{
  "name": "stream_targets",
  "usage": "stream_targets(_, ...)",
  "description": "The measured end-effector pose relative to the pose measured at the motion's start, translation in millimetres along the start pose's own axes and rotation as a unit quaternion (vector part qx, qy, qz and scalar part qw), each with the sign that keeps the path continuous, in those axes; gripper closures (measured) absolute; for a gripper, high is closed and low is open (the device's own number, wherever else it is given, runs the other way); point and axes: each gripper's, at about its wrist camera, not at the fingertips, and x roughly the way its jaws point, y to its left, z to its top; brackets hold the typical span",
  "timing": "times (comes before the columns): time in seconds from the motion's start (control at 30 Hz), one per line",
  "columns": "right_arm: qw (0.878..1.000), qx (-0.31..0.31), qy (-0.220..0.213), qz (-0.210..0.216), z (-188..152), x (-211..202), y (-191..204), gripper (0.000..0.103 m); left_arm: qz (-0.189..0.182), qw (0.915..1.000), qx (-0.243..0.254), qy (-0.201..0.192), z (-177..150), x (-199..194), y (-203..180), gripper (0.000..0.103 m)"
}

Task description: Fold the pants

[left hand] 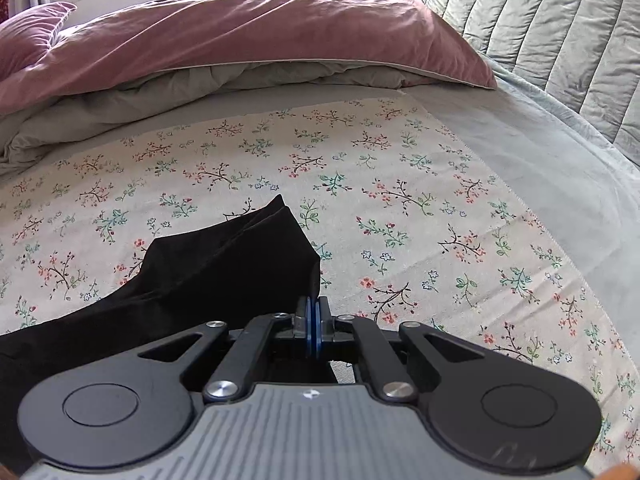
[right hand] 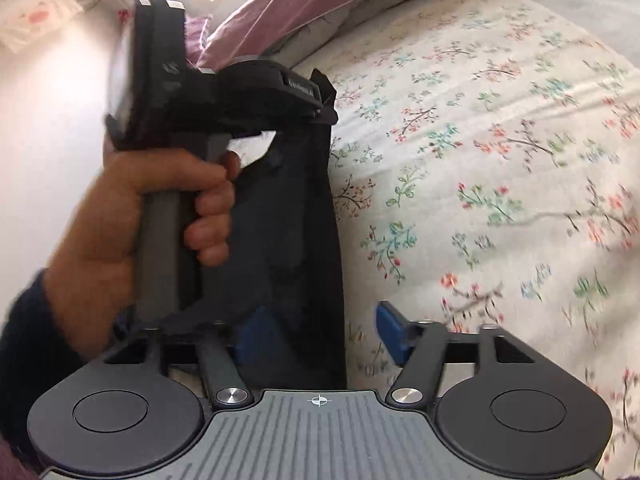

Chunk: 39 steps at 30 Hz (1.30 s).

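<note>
The black pants lie bunched on the floral bedsheet, reaching left from my left gripper. My left gripper is shut, its blue pads pressed together on an edge of the pants. In the right wrist view the pants hang as a dark strip from the left gripper, which a hand holds above the bed. My right gripper is open, its blue pads on either side of the lower end of the pants strip.
A folded pink and grey duvet and a pink pillow lie at the far side of the bed. A grey quilted cover rises at the far right. A plain grey sheet borders the floral one.
</note>
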Motion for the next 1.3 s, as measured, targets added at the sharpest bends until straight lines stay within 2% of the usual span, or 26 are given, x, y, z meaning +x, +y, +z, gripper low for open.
stream_targets(0.13, 0.998, 0.026, 0.034, 0.035, 3, 31, -6, 0.038, -0.016, 0.9999, -0.003, 0.002, 3, -4, 7, 0.073)
stream_targets(0.23, 0.997, 0.014, 0.045, 0.067, -3, 43, -2, 0.042, -0.031, 0.9994, -0.011, 0.004, 6, -5, 15, 0.073)
stream_targets(0.27, 0.996, 0.010, 0.044, 0.073, -5, 44, 0, 0.051, -0.035, 0.9993, -0.013, 0.004, 6, -6, 17, 0.073)
stream_targets(0.3, 0.997, 0.007, 0.044, 0.069, -6, 46, 0, 0.069, -0.039, 0.9991, -0.013, 0.004, 7, -6, 20, 0.073)
stream_targets(0.37, 0.997, 0.007, 0.053, 0.051, -9, 50, 0, 0.090, -0.045, 0.9989, -0.012, 0.006, 7, -6, 23, 0.073)
stream_targets(0.5, 0.998, 0.009, 0.043, 0.052, -12, 45, 0, 0.094, -0.050, 0.9987, 0.000, 0.001, 7, -7, 24, 0.073)
stream_targets(0.67, 0.998, 0.031, 0.023, 0.050, -19, 24, 0, 0.096, -0.055, 0.9984, -0.006, 0.006, 8, -2, 20, 0.073)
stream_targets(0.87, 0.998, 0.050, 0.018, 0.033, -25, 19, 5, 0.096, -0.057, 0.9983, -0.003, 0.013, 2, 5, 15, 0.071)
stream_targets(0.97, 0.999, 0.046, 0.018, 0.022, -24, 25, 12, 0.097, -0.090, 0.9957, 0.004, 0.024, -1, 3, 14, 0.063)
stream_targets(1.03, 0.998, 0.049, 0.015, 0.021, -23, 25, 14, 0.097, -0.103, 0.9947, -0.001, 0.005, -4, -9, 18, 0.059)
stream_targets(1.1, 0.998, 0.051, 0.012, 0.019, -21, 26, 15, 0.097, -0.120, 0.9925, -0.011, -0.024, -8, -26, 29, 0.045)
stream_targets(1.2, 0.999, 0.042, 0.008, 0.016, -23, 20, 23, 0.097, -0.116, 0.9899, -0.014, -0.080, -18, -52, 51, 0.028)
stream_targets(1.27, 0.999, 0.044, 0.008, 0.015, -24, 16, 23, 0.097, -0.109, 0.9882, -0.020, -0.105, -27, -62, 72, 0.023)
stream_targets(1.3, 0.999, 0.043, 0.008, 0.012, -25, 16, 24, 0.097, -0.105, 0.9885, -0.030, -0.104, -31, -64, 86, 0.023)
